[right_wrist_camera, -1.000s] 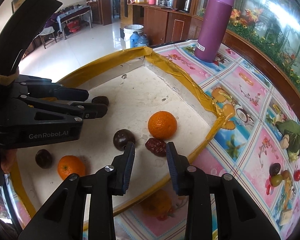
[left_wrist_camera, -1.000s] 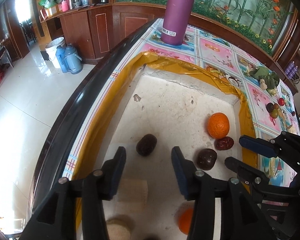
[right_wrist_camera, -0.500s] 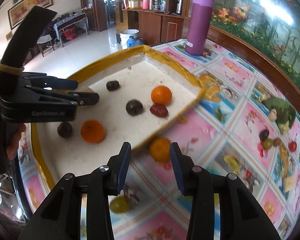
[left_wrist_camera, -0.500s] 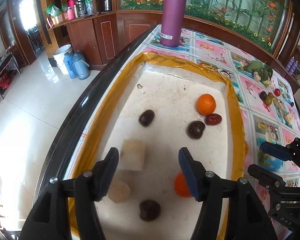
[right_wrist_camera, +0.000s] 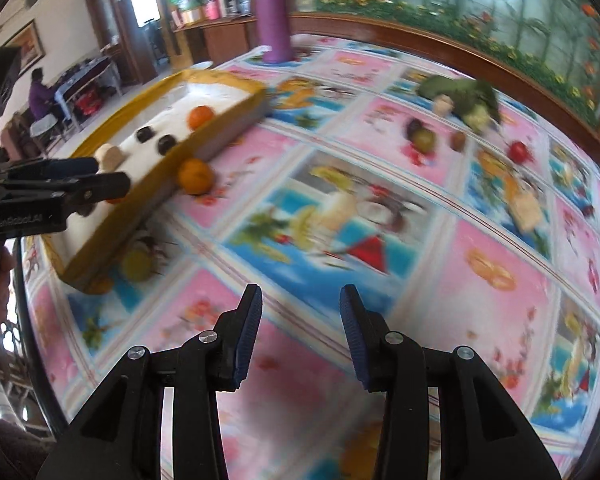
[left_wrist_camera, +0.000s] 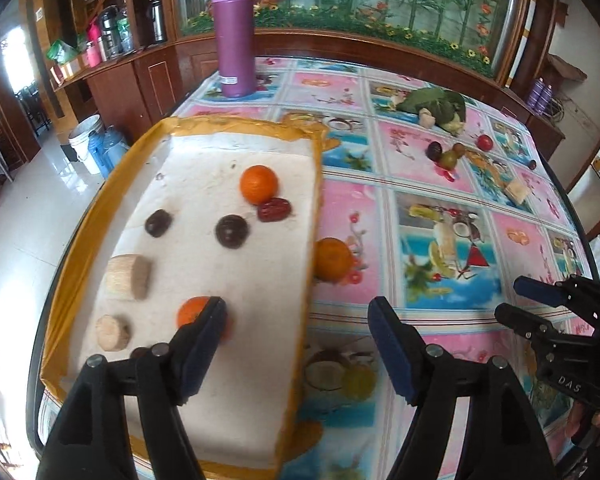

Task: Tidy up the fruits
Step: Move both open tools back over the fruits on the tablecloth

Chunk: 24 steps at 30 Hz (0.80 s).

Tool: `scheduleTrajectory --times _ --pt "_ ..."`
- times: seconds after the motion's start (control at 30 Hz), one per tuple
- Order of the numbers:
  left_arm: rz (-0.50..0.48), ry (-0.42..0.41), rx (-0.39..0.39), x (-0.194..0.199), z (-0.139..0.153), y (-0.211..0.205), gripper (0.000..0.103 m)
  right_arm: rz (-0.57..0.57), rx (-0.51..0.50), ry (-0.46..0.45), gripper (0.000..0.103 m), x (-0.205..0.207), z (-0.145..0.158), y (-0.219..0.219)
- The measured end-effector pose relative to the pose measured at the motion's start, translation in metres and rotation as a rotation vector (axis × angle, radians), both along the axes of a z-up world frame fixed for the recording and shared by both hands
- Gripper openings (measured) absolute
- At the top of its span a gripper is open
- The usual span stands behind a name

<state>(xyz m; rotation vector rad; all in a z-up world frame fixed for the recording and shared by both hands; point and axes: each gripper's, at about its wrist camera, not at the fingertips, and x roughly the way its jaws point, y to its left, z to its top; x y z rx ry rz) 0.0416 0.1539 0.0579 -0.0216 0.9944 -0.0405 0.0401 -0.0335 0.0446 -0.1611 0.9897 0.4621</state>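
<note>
A white foam tray with a yellow taped rim [left_wrist_camera: 314, 184] holds two oranges [left_wrist_camera: 259, 184], two dark plums [left_wrist_camera: 231, 231], a red date [left_wrist_camera: 274, 209] and two beige blocks [left_wrist_camera: 128, 277]. Another orange [left_wrist_camera: 332, 259] lies on the tablecloth against the tray's right wall. Small loose fruits [left_wrist_camera: 444, 154] sit far back on the cloth. My left gripper [left_wrist_camera: 296, 312] hangs over the tray's right edge, its jaws opening with nothing between them. My right gripper [right_wrist_camera: 300, 296] is open a little over bare tablecloth, empty, well right of the tray [right_wrist_camera: 220, 118].
A tall purple flask [left_wrist_camera: 234, 36] stands behind the tray. A leafy vegetable bundle [left_wrist_camera: 436, 106] and a beige block [left_wrist_camera: 516, 192] lie on the far right of the cloth. The table's dark edge runs left of the tray. A person [right_wrist_camera: 40, 88] sits in the room beyond.
Both grippers have drawn back and to the right, from over the tray's fruit to over the tablecloth. The left jaws have spread much wider; the right jaws have parted slightly.
</note>
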Motion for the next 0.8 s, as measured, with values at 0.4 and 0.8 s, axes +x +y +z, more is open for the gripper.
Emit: scheduleTrajectory --times 0.4,0.8 --pt "-0.115 0.018 0.053 0.033 0.002 -0.082 0.083 -0.330 0.043 -0.058 0.080 0.081 0.011 -0.151" --pt "-0.111 0.056 0.065 0.099 -0.015 -0.126 0.083 -0.187 -0.034 -0.041 0.035 0.139 -0.026 -0.144"
